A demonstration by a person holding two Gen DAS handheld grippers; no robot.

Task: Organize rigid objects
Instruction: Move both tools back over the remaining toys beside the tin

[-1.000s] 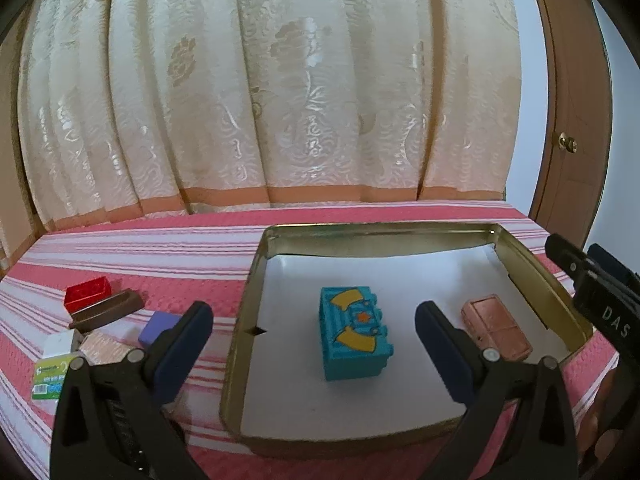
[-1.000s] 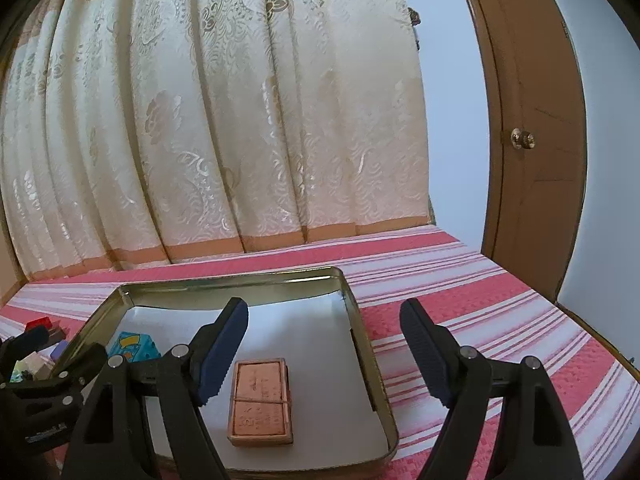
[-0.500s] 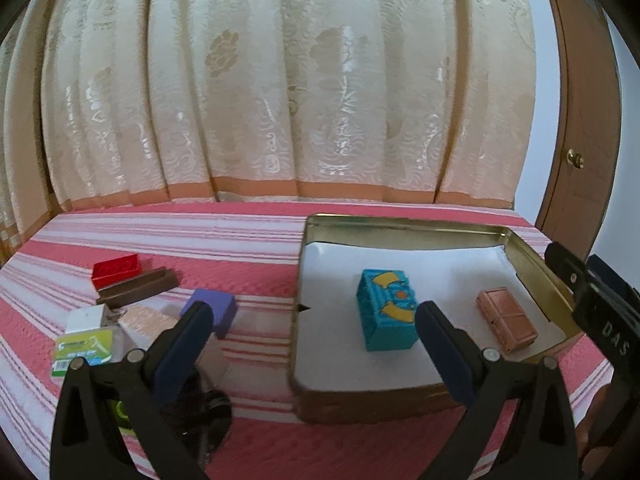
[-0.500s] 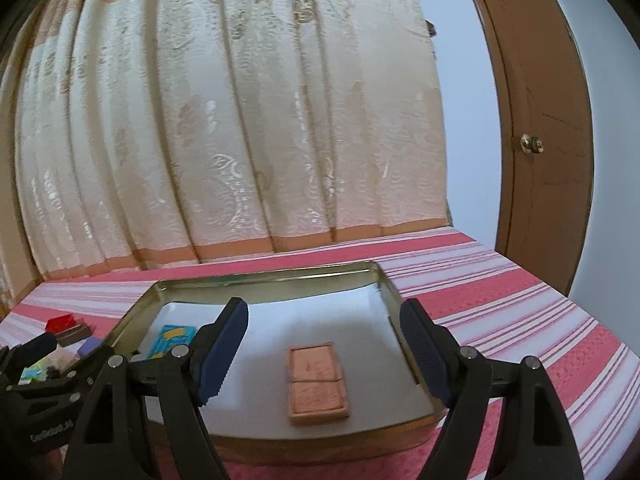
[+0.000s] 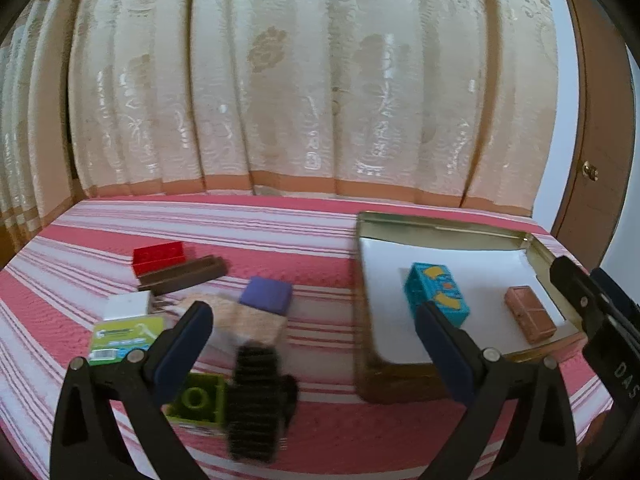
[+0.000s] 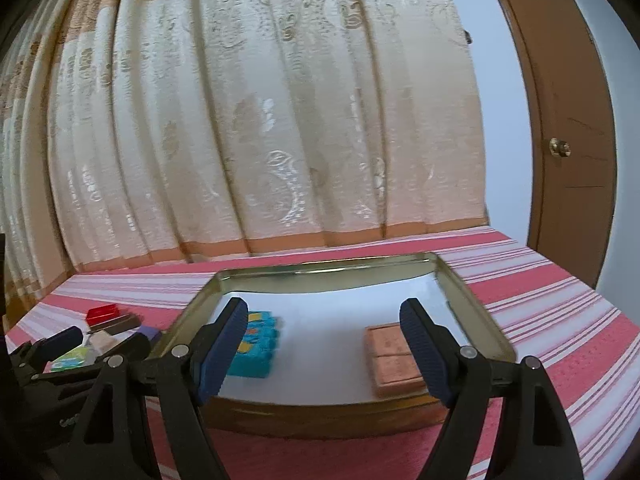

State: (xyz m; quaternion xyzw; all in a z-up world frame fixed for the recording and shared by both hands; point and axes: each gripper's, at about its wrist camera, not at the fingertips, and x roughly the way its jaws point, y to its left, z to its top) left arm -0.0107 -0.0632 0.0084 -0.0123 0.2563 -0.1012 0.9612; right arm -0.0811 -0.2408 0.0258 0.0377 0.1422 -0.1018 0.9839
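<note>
Both grippers stand with fingers spread wide and nothing between the pads. Beneath the left gripper (image 5: 312,344), a black ribbed piece (image 5: 254,400) lies blurred on the striped bed cover (image 5: 280,240), with a green brick (image 5: 198,398) just inside the left finger (image 5: 180,350). Beyond those fingers sit a beige block (image 5: 256,320) and a purple block (image 5: 267,295) touching it; further off to the left lie a green packet (image 5: 126,336), a white piece (image 5: 127,305), a brown bar (image 5: 182,276) and a red brick (image 5: 159,256). Past the right finger stands the gold tin (image 5: 400,384), holding a teal block (image 5: 436,294) and, further right, a copper-coloured slab (image 5: 530,320), the two well apart.

Between the fingers of the right gripper (image 6: 324,354) shows the tin's white floor; the teal block (image 6: 256,348) lies just beyond the left finger (image 6: 220,348), and the slab (image 6: 392,360) is partly hidden by the right finger. Left of the tin (image 6: 320,416), the other gripper's fingers reach toward the loose pieces. A cream curtain (image 6: 280,120) hangs behind the bed, a brown door (image 6: 568,120) to the right.
</note>
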